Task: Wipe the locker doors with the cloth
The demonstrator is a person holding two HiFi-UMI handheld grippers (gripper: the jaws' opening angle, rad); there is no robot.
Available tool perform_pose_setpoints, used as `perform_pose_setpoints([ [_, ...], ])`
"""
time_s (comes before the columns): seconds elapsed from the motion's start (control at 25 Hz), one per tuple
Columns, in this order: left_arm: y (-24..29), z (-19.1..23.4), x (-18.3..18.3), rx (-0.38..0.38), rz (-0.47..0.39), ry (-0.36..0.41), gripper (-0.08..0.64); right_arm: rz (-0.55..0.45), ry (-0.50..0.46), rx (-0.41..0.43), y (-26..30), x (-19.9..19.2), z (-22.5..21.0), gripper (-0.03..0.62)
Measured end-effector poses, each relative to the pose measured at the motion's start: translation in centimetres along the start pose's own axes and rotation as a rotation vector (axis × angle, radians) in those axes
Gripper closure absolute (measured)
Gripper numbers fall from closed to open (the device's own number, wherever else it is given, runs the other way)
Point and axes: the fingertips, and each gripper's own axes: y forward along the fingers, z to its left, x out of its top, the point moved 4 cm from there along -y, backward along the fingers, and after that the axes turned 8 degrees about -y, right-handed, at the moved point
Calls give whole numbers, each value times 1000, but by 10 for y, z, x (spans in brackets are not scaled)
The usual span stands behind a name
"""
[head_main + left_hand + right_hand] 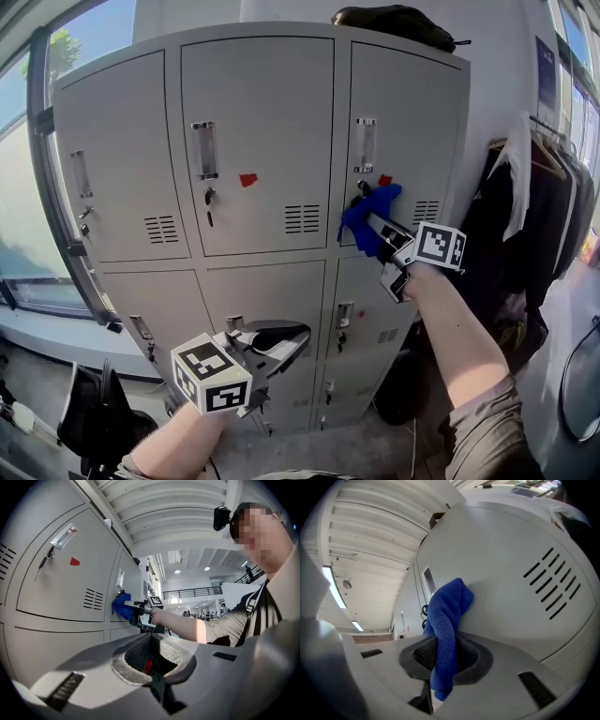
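The blue cloth lay against the top right locker door, in a bunched roll. Its long axis slanted from a lower-left end up to a fuller upper-right end. In the right gripper view that fuller end of the cloth was pressed to the grey panel, and the rest ran straight back along the fingers.

From the left, a window bordered the lockers, then came the top left door and the top middle door with its red sticker. On the right door the cloth sat just below the handle and beside a second red sticker. A vent lay just to its right (the panel above and beyond it was bare metal). Past the lockers' right edge hung dark coats, close to the side wall, and a black bag rested on top.

The left gripper hovered low before the lower row of doors. Its fingers were drawn together with nothing between them. We could not tell whether it touched a door. The right gripper reached up to the right door, its fingers clamped on the cloth, whose short tail drooped out behind them.
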Motion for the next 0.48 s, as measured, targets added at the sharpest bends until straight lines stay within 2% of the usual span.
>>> perform_pose_setpoints([
  [0.24,-5,11,-5,36,12,-11,552,-41,33,-39,-18,11,-27,535],
  [0.48,9,15,-6,41,6,-9,552,-82,38,-122,-57,31,-66,535],
])
